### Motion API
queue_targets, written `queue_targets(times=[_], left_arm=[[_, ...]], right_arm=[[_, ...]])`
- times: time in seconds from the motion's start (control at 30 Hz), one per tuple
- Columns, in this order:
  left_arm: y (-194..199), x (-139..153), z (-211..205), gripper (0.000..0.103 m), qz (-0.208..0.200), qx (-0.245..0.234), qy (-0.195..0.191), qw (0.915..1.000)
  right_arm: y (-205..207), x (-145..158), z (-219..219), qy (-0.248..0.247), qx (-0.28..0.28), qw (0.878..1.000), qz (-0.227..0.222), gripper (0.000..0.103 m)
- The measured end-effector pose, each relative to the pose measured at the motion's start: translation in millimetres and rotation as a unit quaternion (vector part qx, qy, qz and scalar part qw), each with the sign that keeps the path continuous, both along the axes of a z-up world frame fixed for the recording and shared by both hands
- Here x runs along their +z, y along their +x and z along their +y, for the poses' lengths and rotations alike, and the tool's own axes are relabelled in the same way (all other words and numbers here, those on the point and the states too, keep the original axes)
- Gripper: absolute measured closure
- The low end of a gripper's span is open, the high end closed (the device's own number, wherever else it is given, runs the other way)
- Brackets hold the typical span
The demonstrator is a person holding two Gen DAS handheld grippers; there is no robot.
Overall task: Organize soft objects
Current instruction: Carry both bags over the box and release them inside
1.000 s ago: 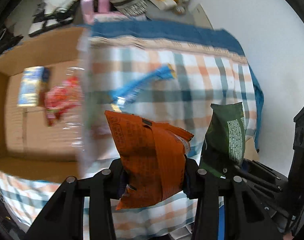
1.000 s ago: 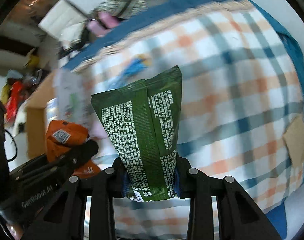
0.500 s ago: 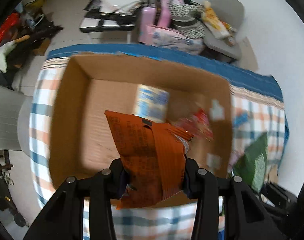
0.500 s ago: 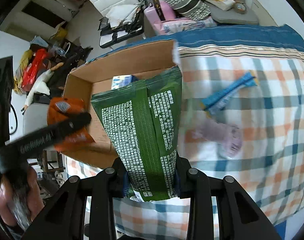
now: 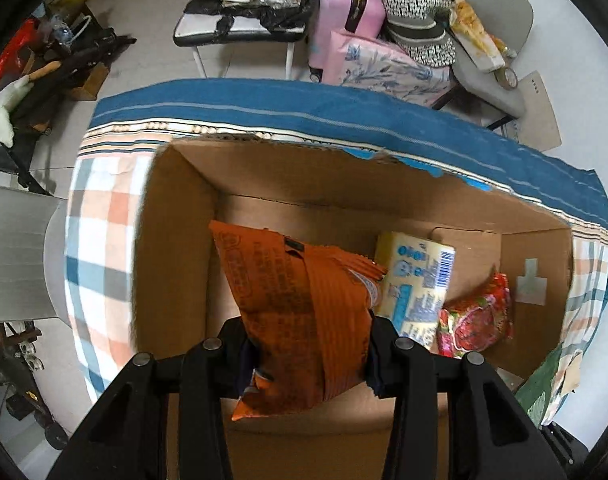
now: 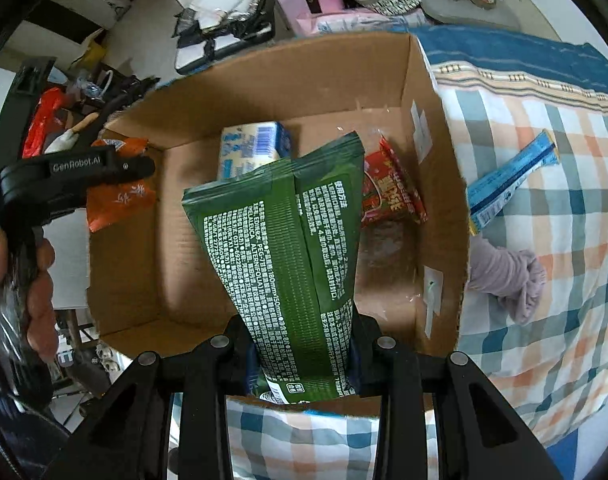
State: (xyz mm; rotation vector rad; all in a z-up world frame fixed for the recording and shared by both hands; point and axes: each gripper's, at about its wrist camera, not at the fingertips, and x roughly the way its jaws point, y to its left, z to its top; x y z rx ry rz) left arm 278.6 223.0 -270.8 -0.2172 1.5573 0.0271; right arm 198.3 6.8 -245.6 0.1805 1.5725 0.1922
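My left gripper is shut on an orange snack packet and holds it over the left part of an open cardboard box. My right gripper is shut on a green packet over the same box. In the box lie a yellow-and-blue pack and a red packet. The right wrist view shows them too, the pack and the red packet, and the left gripper with the orange packet.
The box stands on a checked cloth with a blue border. On the cloth right of the box lie a blue stick packet and a bunched lilac cloth. Chairs, a pink suitcase and clutter stand behind the table.
Both grippers have swung left from over the checked cloth to over the box, each still holding its packet. The box now fills both views.
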Motion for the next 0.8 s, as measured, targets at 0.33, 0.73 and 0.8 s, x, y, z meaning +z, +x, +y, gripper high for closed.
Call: queue_targets(times=[0.33, 0.73, 0.8], left_arm=[[13.4, -25.6, -7.8, 0.062, 0.028, -0.014, -0.008, 0.9995], [2.8, -4.4, 5.7, 0.016, 0.010, 0.019, -0.015, 0.9997], [-5.1, 3.8, 3.6, 0.010, 0.000, 0.014, -0.005, 0.9999]], right_arm=[[-1.5, -27.4, -2.9, -0.019, -0.028, 0.999, 0.027, 0.067], [-1.3, -21.6, -8.4, -0.014, -0.039, 0.999, 0.028, 0.049], [-3.1, -17.5, -7.8, -0.019, -0.036, 0.999, 0.024, 0.040]])
